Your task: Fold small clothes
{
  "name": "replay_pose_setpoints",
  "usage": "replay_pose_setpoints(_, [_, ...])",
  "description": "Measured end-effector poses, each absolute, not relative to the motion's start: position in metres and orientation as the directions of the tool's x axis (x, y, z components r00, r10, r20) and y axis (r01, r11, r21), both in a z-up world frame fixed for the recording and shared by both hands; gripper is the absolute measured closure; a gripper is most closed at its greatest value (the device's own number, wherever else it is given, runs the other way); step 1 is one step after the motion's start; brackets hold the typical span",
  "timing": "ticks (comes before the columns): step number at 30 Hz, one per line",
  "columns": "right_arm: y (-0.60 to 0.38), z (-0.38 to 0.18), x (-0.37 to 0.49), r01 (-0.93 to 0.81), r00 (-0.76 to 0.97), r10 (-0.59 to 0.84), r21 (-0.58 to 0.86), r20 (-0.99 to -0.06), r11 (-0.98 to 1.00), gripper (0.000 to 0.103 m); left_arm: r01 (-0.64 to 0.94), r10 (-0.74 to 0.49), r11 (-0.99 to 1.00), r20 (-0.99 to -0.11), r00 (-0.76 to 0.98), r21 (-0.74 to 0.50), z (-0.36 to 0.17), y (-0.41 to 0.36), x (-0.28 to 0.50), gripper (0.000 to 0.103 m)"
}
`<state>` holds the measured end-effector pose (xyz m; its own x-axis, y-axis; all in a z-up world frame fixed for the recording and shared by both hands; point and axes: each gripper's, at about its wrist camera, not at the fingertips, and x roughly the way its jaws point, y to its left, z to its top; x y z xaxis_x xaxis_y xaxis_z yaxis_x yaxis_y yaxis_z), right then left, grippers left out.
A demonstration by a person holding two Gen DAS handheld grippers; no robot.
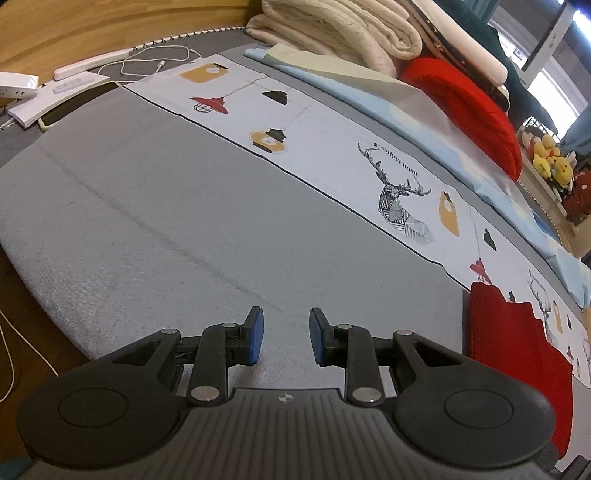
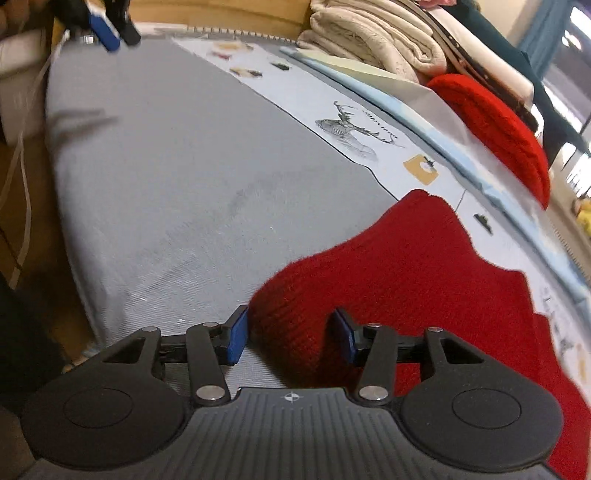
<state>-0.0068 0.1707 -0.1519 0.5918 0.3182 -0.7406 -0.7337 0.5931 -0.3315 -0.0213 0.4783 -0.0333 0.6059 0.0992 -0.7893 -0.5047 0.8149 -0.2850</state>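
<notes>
A red knitted garment [image 2: 406, 266] lies on the grey bed surface [image 2: 177, 155]. In the left wrist view it lies at the right edge [image 1: 517, 350]. My right gripper [image 2: 290, 338] is open, its blue pads either side of a bulging corner of the red knit, jaws not closed on it. My left gripper [image 1: 286, 338] is open and empty over bare grey surface, left of the garment. It also shows blurred at the far top left of the right wrist view [image 2: 107, 26].
A printed light sheet [image 1: 332, 147] with deer and lamps runs along the far side. Behind it lie folded cream blankets [image 1: 332, 29] and another red knit [image 1: 469, 107]. A power strip and cable [image 1: 92, 66] lie at the far left. Plush toys [image 1: 550, 158] sit far right.
</notes>
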Motion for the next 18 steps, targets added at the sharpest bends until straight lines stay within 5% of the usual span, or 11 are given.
replay_pose_setpoints(6, [0.178, -0.161, -0.001, -0.732, 0.619, 0.294, -0.400, -0.728, 0.551, 0.051, -0.477, 0.080, 0.830, -0.785, 0.614, -0.288, -0.031, 0.469, -0.010, 0.073])
replay_pose_setpoints(13, [0.190, -0.155, -0.003, -0.735, 0.632, 0.297, -0.432, -0.716, 0.522, 0.080, -0.464, 0.070, 0.837, -0.784, 0.617, -0.290, -0.030, 0.461, -0.002, 0.073])
replay_pose_setpoints(18, [0.198, -0.117, -0.018, -0.667, 0.686, 0.337, -0.372, -0.645, 0.646, 0.082, -0.474, 0.068, 0.833, -0.798, 0.598, -0.284, -0.036, 0.460, 0.004, 0.073])
